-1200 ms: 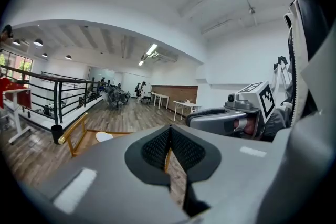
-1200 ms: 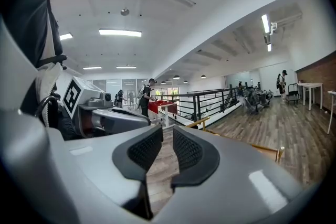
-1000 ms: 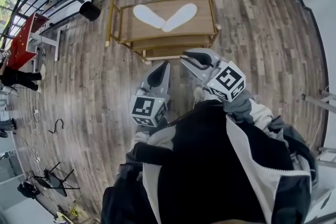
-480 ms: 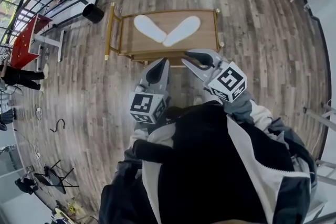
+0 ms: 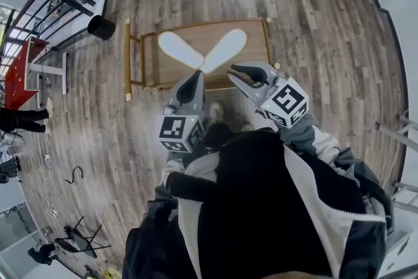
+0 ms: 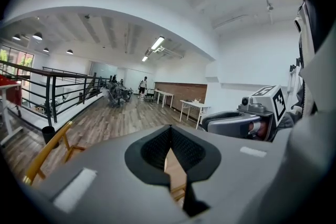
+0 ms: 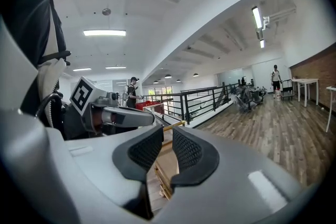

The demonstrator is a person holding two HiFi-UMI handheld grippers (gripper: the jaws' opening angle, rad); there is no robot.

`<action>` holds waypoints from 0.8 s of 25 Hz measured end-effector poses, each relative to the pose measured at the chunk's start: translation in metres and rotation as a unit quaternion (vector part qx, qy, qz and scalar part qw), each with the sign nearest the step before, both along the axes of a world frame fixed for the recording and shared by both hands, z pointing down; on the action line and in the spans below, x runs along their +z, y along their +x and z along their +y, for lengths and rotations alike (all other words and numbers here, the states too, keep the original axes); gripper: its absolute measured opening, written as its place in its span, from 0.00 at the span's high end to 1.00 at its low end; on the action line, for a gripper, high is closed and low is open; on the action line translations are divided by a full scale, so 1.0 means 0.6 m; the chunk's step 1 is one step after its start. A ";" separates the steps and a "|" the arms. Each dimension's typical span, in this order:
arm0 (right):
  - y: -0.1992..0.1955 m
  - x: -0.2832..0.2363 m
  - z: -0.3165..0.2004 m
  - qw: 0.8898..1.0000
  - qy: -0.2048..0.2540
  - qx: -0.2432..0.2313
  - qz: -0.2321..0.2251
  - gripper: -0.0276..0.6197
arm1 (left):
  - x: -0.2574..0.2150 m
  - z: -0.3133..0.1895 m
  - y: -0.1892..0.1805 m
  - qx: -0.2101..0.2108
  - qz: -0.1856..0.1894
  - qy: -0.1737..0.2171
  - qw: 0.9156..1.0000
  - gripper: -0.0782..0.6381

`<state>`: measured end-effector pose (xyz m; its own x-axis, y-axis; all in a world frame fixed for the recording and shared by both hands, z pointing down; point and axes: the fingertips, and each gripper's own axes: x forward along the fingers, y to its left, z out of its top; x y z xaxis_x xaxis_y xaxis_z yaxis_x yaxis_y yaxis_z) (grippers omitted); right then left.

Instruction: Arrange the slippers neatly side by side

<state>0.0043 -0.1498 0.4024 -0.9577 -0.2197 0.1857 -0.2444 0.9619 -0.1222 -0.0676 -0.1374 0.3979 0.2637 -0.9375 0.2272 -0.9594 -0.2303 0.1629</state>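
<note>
Two slippers (image 5: 179, 49) in a V on the table (image 5: 258, 42)
Left gripper (image 5: 195, 75) has its jaws pinched shut, empty; right gripper (image 5: 239, 70) jaws a crack apart, nothing in them either.

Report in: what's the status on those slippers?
Left gripper shut, right gripper slightly open, both empty. Slippers on table in a V, untouched. Path clear.

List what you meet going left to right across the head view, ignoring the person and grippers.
red table → black bin → left-hand white slipper → right-hand white slipper
</note>
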 end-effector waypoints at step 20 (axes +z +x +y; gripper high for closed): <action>-0.132 -0.008 -0.207 0.994 0.011 0.105 0.004 0.86 | -0.004 -0.216 -0.118 0.113 -0.009 0.010 0.993 0.87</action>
<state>-0.0749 -0.2741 0.3978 -0.8888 -0.4188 0.1864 -0.4410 0.8921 -0.0983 -0.1386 -0.2670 0.3953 0.4647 -0.8591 0.2145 -0.8851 -0.4438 0.1400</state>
